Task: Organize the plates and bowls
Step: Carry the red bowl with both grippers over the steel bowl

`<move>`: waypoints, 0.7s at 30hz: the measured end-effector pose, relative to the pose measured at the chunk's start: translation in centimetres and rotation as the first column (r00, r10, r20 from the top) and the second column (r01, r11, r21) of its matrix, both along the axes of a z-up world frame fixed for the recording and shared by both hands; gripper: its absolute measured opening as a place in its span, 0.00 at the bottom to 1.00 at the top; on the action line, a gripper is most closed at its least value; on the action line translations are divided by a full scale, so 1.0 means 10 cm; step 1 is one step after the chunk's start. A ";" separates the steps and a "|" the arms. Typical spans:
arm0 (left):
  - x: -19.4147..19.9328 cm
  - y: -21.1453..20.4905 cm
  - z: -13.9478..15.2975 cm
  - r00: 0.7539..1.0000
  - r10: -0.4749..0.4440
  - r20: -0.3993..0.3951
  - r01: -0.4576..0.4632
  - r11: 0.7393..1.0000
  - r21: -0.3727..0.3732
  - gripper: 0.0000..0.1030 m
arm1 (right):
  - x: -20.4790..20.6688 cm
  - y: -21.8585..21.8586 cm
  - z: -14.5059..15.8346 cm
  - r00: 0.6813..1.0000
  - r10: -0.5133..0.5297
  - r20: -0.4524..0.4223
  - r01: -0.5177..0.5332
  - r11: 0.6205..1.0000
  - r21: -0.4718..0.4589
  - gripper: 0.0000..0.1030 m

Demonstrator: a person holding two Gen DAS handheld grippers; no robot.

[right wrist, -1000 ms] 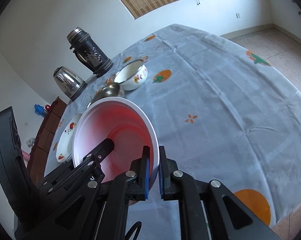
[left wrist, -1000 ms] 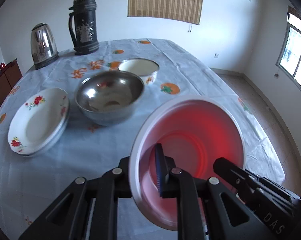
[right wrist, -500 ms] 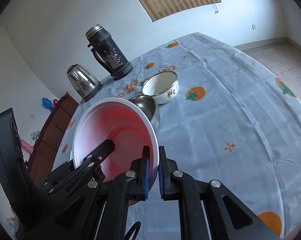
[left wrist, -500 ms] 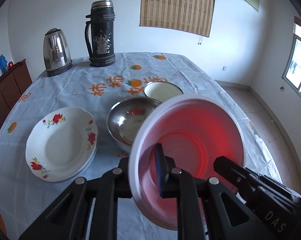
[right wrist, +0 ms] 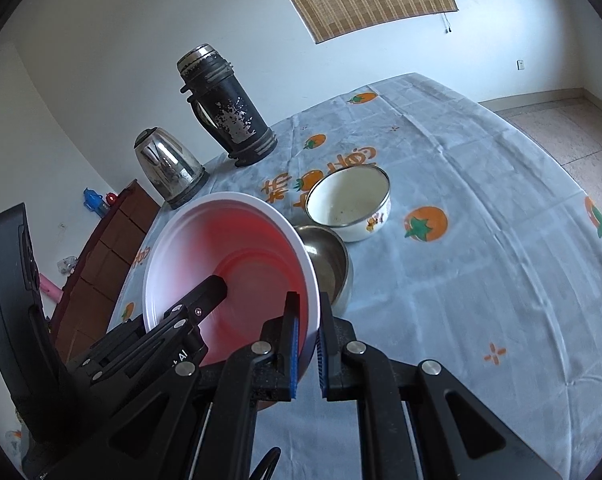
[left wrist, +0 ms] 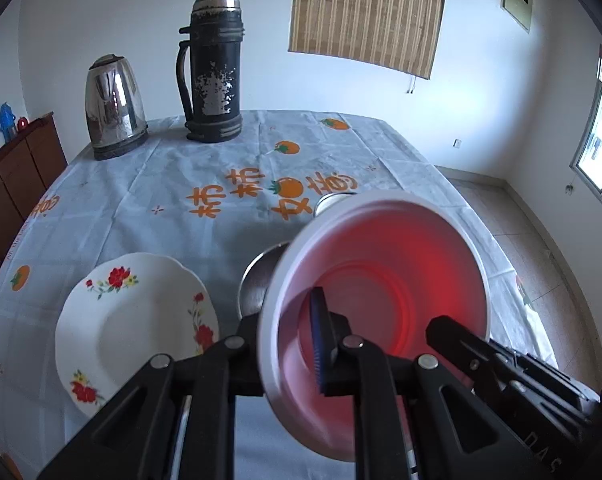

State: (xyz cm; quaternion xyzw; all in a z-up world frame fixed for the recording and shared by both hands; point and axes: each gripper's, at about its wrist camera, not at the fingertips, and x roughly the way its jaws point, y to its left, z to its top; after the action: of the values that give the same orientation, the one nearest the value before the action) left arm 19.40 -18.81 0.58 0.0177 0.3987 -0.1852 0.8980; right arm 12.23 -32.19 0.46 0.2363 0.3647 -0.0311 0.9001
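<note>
Both grippers hold a red plastic bowl with a white inner rim (left wrist: 385, 292), tilted, above the table. My left gripper (left wrist: 293, 344) is shut on its left rim. My right gripper (right wrist: 305, 344) is shut on its right rim; the bowl also shows in the right wrist view (right wrist: 237, 264). A steel bowl (right wrist: 329, 260) sits just behind it, mostly hidden in the left wrist view (left wrist: 257, 280). A white enamel bowl (right wrist: 349, 204) stands beyond the steel one. A stack of white flowered plates (left wrist: 137, 328) lies to the left.
A steel kettle (left wrist: 113, 108) and a black thermos flask (left wrist: 213, 72) stand at the far side of the table with the blue cloth (right wrist: 481, 240). A wooden cabinet (left wrist: 9, 184) is off the left edge.
Both grippers have carried the red bowl forward and lower, toward the steel bowl, which it now largely covers in the left wrist view. The grips are unchanged.
</note>
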 end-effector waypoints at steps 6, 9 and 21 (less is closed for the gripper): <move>0.29 0.00 -0.09 0.999 0.013 -0.038 -0.013 1.000 0.004 0.13 | 0.31 -0.01 -0.06 0.999 -0.001 -0.035 0.001 1.000 0.003 0.08; 0.41 -0.01 -0.18 0.998 0.019 -0.060 -0.018 1.000 0.013 0.13 | 0.43 -0.03 -0.14 0.998 0.003 -0.061 -0.002 1.000 0.008 0.08; 0.62 -0.02 -0.53 0.988 0.010 -0.155 -0.006 1.000 0.024 0.14 | 0.70 -0.04 -0.46 0.988 0.021 -0.152 -0.020 1.000 0.006 0.08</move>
State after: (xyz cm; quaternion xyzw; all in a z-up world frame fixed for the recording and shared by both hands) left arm 25.64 -19.01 -4.72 0.0123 0.4695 -0.1775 0.8648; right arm 19.21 -32.60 -4.13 0.2315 0.4347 -0.0388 0.8695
